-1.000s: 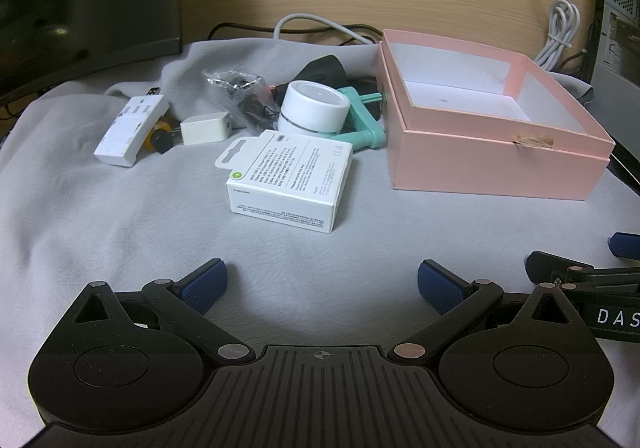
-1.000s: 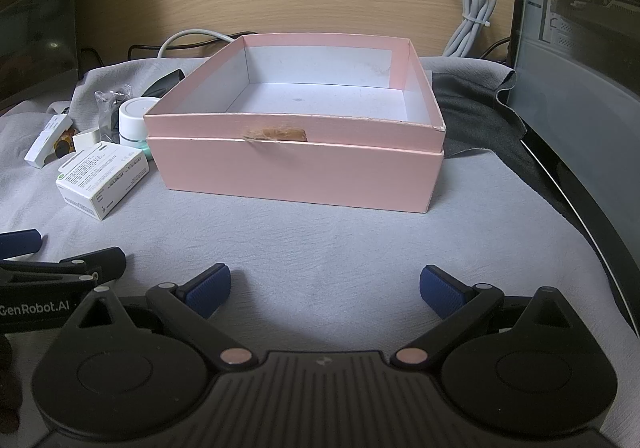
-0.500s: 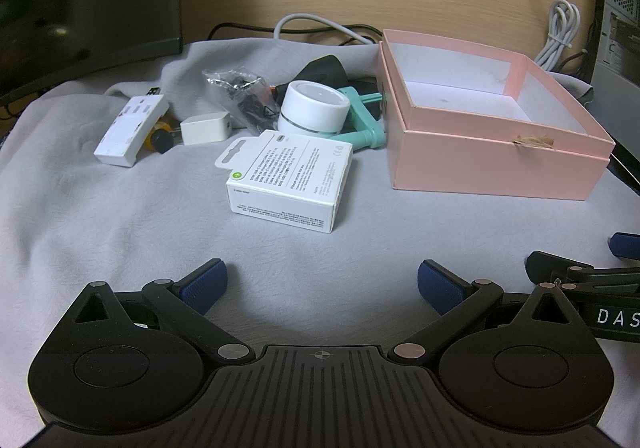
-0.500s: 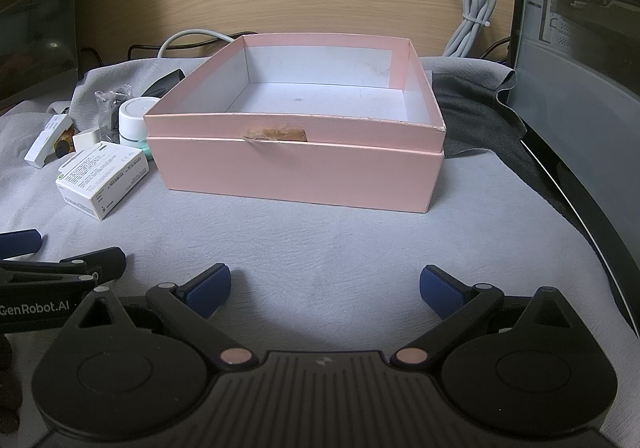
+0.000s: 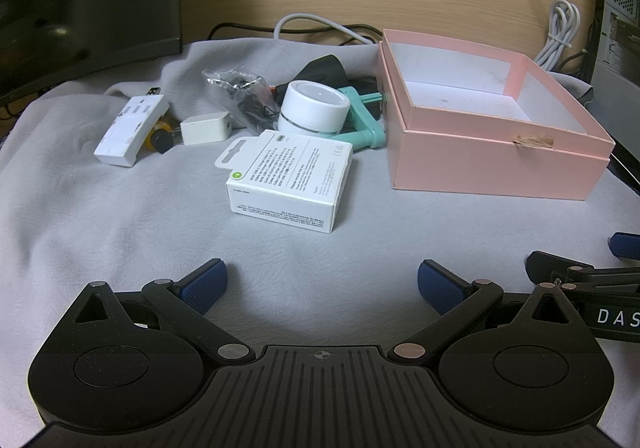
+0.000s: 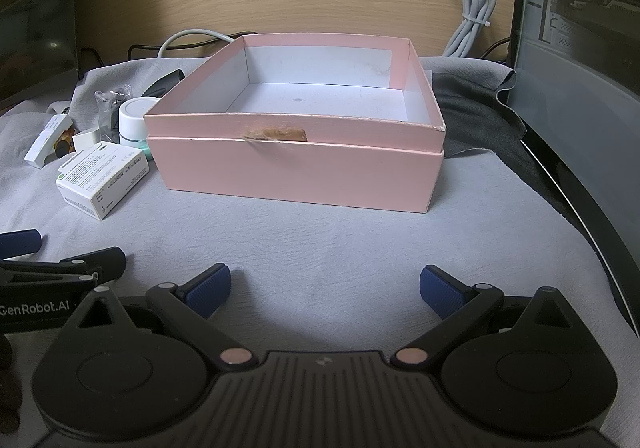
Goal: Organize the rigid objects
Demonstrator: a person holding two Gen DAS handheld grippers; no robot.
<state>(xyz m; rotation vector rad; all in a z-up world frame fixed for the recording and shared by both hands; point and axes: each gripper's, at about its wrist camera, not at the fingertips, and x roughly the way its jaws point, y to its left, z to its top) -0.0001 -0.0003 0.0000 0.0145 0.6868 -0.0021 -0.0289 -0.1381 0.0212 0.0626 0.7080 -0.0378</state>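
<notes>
An open, empty pink box [image 5: 496, 164] stands on the grey cloth, also in the right wrist view [image 6: 296, 172]. Left of it lie a white printed carton [image 5: 290, 180], a white round puck [image 5: 312, 108] on a teal clamp [image 5: 360, 120], a white charger cube [image 5: 206, 128], a white flat adapter [image 5: 130, 130], a clear bag of small parts [image 5: 240, 88] and a black object [image 5: 324, 68]. My left gripper [image 5: 322, 280] is open and empty, short of the carton. My right gripper [image 6: 324, 286] is open and empty, in front of the box.
A dark monitor [image 5: 80, 8] stands at the back left. White and black cables [image 5: 560, 32] run along the wooden wall. A computer case [image 6: 580, 48] and a dark cloth [image 6: 472, 112] border the right side. The carton also shows in the right wrist view [image 6: 102, 176].
</notes>
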